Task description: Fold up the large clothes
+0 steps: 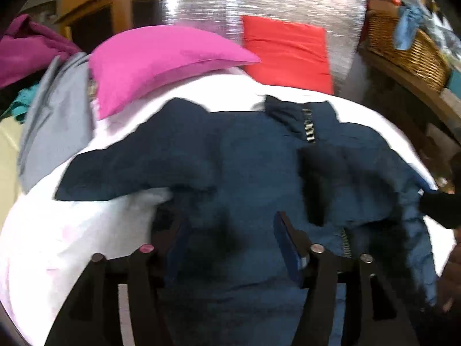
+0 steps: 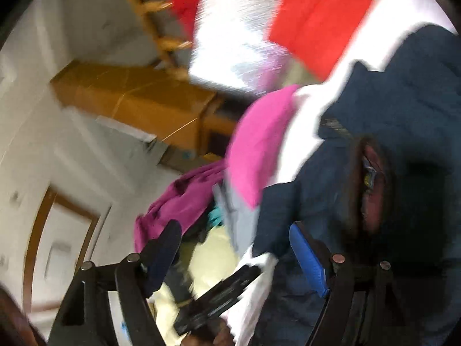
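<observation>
A navy blue zip jacket (image 1: 245, 155) lies spread on a white bed sheet (image 1: 72, 230), collar and zipper (image 1: 307, 124) toward the far side. My left gripper (image 1: 230, 230) is open, its blue-padded fingers (image 1: 288, 248) just above the jacket's lower part. In the right wrist view the scene is tilted and blurred. My right gripper (image 2: 236, 248) is open, one finger (image 2: 308, 262) beside the jacket (image 2: 389, 115), the other (image 2: 164, 248) off the bed's edge. A dark object (image 1: 440, 207), likely the right gripper, shows at the jacket's right side.
A pink pillow (image 1: 155, 60) and a red pillow (image 1: 288, 52) lie at the head of the bed. Grey (image 1: 54, 121) and purple clothes (image 1: 26, 46) are piled at the left. A wicker basket (image 1: 403, 46) stands on a shelf at the right. A wooden cabinet (image 2: 138, 98) stands beyond.
</observation>
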Available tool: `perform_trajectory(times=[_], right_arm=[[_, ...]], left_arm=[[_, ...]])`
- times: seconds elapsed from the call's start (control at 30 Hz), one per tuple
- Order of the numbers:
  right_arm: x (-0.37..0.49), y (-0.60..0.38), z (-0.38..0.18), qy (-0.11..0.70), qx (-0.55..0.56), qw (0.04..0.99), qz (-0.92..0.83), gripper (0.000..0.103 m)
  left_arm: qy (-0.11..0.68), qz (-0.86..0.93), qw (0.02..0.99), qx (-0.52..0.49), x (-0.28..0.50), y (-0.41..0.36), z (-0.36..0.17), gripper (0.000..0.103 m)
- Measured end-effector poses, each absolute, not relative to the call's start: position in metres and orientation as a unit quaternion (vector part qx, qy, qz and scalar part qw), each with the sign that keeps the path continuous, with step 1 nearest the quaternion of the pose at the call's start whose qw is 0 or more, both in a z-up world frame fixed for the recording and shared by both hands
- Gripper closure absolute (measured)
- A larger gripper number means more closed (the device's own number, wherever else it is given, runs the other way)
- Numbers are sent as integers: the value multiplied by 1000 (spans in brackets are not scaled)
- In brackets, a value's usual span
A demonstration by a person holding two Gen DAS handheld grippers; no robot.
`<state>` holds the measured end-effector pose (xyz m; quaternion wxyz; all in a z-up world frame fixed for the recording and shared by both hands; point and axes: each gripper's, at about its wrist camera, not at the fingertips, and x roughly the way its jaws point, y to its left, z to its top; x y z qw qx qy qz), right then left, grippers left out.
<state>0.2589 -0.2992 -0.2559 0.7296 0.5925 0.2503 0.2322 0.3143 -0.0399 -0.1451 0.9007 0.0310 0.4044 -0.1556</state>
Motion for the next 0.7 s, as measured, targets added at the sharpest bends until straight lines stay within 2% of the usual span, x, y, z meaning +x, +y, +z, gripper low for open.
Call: perform_trajectory(times=[0.03,0.2,0.37,0.6,0.67,0.7], right_arm=[[257,-306,-261,259,597,733,197,22],[231,-355,-285,255,624,737,53,22],[203,-392,-304,274,634,720,-68,22],[202,-404,-320,285,666,688,-50,22],[204,-401,-320,291,662,689,-47,22],[203,-397,-320,293,659,691,-47,22]], left_arm=[[398,-159,903,34,312,-48,-144,29],[373,-197,904,73,301,-113,-141,21],[399,-231,885,63,303,-177,-149,20],[427,-221,870,109,309,-239,-188,20],[426,-214,873,101,313,-236,-194,34],[422,-215,876,88,315,-231,-194,48]])
